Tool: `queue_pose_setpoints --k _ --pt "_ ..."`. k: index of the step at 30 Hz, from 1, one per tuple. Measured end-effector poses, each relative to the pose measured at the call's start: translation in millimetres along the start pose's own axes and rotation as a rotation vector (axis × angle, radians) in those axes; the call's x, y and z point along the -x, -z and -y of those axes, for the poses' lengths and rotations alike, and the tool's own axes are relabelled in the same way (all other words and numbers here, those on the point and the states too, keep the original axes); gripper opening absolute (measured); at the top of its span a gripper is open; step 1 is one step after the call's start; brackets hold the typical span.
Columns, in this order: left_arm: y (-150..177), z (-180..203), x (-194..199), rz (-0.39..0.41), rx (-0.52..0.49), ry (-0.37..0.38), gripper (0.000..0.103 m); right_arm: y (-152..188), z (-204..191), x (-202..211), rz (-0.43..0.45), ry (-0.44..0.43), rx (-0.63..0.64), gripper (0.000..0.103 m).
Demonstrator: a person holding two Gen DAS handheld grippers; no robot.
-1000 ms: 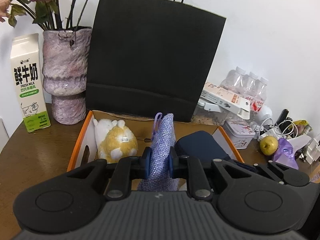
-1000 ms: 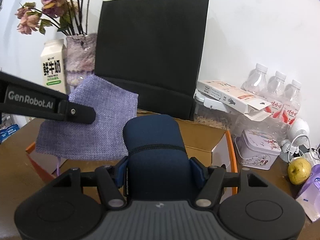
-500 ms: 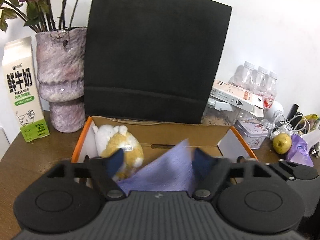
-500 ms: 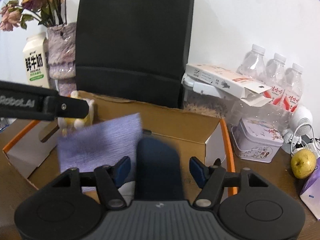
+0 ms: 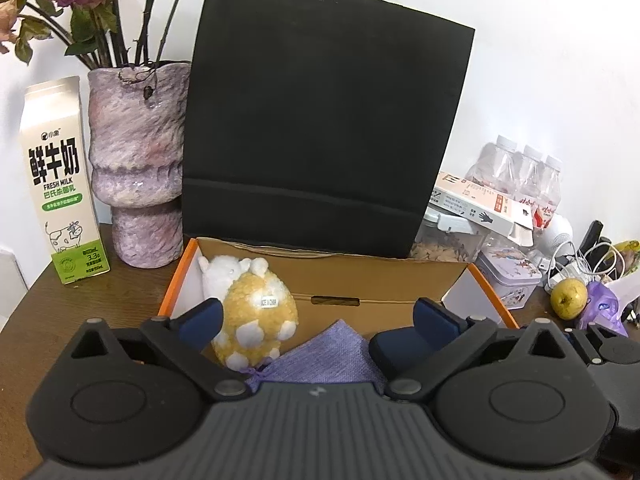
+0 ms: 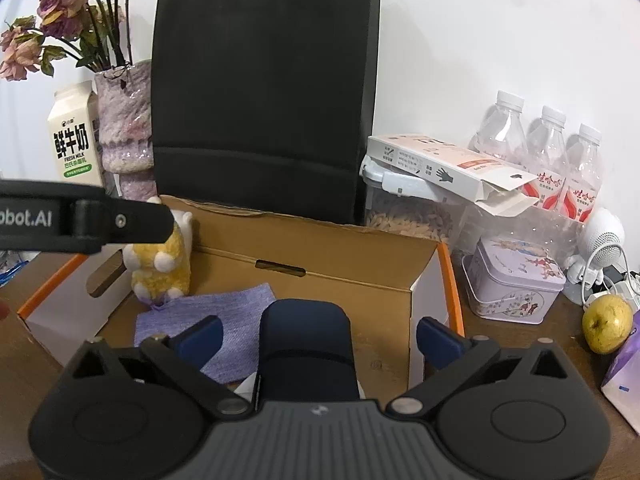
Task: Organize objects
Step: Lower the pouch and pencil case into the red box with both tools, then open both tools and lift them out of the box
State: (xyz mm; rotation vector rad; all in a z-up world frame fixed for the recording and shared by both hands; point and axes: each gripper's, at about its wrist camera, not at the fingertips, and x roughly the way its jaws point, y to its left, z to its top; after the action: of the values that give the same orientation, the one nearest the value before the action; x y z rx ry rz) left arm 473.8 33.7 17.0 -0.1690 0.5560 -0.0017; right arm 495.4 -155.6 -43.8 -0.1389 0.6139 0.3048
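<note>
Two claws hang over an open cardboard box (image 5: 384,280) on a brown bench (image 5: 80,312). The left claw (image 5: 318,320) is spread wide, and its jaws have just been opening. Nothing is pinched between them. Below it a purple cloth pouch (image 5: 328,360) lies flat on the bottom of the box. A yellow and white stuffed toy (image 5: 256,312) sits just beside the pouch, in the far left corner of the box.

The right claw (image 6: 318,338) is spread wide too, and its jaws have also just been opening. A dark blue case (image 6: 306,344) lies in the box between its pads (image 6: 200,338), but the pads do not touch it. In this view the pouch (image 6: 216,316) lies just left of the case, and the case sits on one edge of it. Part of the left claw reaches in from the left side, in front of the toy (image 6: 160,264).

Behind the box stands a tall black paper bag (image 5: 320,120). To its left are a purple vase (image 5: 136,160) with dried flowers and a milk carton (image 5: 60,184). To the right of the box are a small tin (image 6: 516,280), three water bottles (image 6: 552,160), a flat white carton (image 6: 448,168) resting on a clear tub, and a yellow-green pear (image 6: 606,328).
</note>
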Motion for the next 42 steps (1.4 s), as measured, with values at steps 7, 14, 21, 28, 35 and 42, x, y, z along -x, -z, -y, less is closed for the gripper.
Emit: queue_pose_setpoints --k 7,14,21,28,35,42 --pt "-1 1 10 -0.006 0.001 -0.001 0.103 0 1 13 0.007 0.006 -0.006 0.103" --pt "-2 9 30 0.006 -0.01 0.005 0.103 0 -1 33 0.023 0.004 -0.008 0.103" --pt "2 11 47 -0.004 0.004 0.002 0.103 4 -2 56 0.035 0.003 -0.018 0.103" --pt "11 13 69 -0.002 0.008 -0.003 0.103 12 -6 81 0.033 0.0 -0.01 0.103" --pt "20 17 98 0.014 0.004 -0.008 0.103 21 -10 112 0.048 0.0 -0.012 0.103" --pt "29 23 130 0.022 -0.008 -0.012 0.103 31 -13 144 0.063 0.001 -0.009 0.103"
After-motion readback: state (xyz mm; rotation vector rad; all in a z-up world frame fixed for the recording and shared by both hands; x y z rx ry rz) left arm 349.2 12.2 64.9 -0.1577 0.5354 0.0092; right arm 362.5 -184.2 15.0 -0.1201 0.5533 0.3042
